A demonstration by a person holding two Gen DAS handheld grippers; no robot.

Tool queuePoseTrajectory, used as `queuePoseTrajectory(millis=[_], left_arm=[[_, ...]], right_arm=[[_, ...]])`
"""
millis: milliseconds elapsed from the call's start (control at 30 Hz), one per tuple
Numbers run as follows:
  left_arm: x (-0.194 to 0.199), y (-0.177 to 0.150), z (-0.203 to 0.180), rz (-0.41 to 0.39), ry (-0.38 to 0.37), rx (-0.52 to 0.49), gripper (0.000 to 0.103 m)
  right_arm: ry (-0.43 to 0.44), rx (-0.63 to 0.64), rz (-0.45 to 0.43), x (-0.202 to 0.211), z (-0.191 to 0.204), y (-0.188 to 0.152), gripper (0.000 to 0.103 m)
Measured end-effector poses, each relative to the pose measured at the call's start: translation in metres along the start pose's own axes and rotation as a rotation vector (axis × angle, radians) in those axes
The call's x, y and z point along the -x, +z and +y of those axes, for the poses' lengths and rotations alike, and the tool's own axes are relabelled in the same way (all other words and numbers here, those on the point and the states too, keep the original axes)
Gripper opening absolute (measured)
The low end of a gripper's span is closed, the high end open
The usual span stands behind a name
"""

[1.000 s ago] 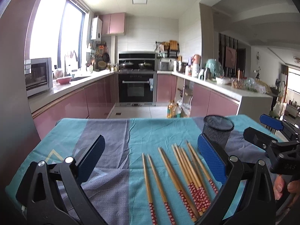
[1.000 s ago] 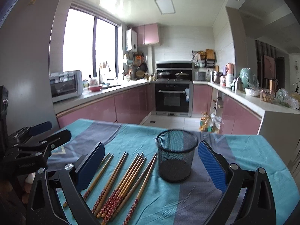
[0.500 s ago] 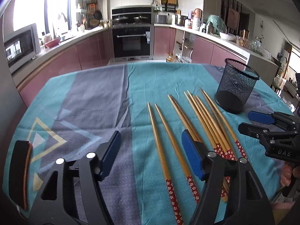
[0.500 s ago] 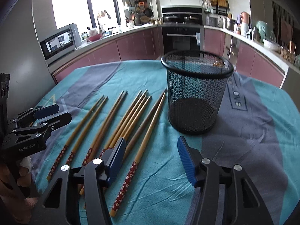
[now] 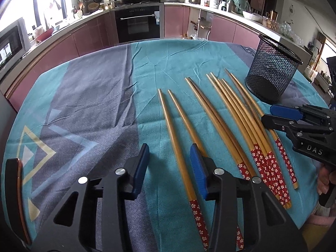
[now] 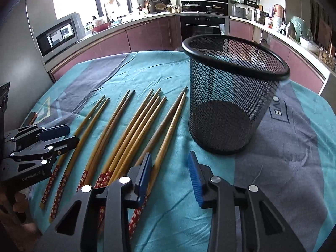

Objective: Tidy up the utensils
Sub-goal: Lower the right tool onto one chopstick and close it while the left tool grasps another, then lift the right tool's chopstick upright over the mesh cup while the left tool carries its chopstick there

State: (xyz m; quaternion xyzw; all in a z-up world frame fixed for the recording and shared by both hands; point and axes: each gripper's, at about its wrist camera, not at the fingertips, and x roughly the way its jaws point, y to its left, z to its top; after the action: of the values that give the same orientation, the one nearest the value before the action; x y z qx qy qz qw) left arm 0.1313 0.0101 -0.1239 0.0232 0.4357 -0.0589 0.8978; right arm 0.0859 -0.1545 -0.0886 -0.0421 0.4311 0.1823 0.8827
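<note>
Left wrist view: left tongs (image 5: 169, 161) at bottom centre, jaws apart, gripping nothing, low over the teal-and-grey cloth on the bench (image 5: 88, 96). The leftmost chopstick pair (image 5: 178, 130) runs up between and past the right blue pad. More chopsticks (image 5: 237, 115) fan out toward centre right, red flowered ends near the lower edge. Mesh cup (image 5: 271, 71) stands upright at upper right, just beside the outermost tips. Right tongs (image 5: 273, 113) enter from the right edge, blue pads spread.

Right wrist view: right tongs (image 6: 169, 168) gape at bottom centre, empty; cup fills upper centre-right.
</note>
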Motion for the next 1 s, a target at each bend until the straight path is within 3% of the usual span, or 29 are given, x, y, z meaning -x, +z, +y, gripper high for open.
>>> queuePoseTrajectory(millis=[200,300,367,433,700,1000], left_arm=[[-0.012,0.013,0.0,0.003,-0.004,-0.002,0.032],[-0.015,0.015,-0.002,0.003,-0.007,0.009,0.025],[-0.013,0.012,-0.004,0.004,-0.018,0.023,0.012],[-0.014,0.013,-0.003,0.003,-0.023,0.039,0.01],[-0.004,0.005,0.003,-0.008,-0.044,0.092,0.008],[0.042,0.014,0.005,-0.088,-0.152,0.072,0.007]], right_arm=[[-0.027,0.025,0.008,-0.008,0.003,0.008,0.025],[-0.008,0.004,0.011,-0.008,-0.001,0.011,0.013],[0.004,-0.011,0.011,-0.008,-0.004,0.011,0.01],[0.02,-0.033,0.009,-0.006,-0.008,0.011,0.008],[0.087,-0.069,-0.012,0.007,-0.017,0.007,0.006],[0.173,-0.055,-0.114,0.049,-0.019,0.01,0.006]])
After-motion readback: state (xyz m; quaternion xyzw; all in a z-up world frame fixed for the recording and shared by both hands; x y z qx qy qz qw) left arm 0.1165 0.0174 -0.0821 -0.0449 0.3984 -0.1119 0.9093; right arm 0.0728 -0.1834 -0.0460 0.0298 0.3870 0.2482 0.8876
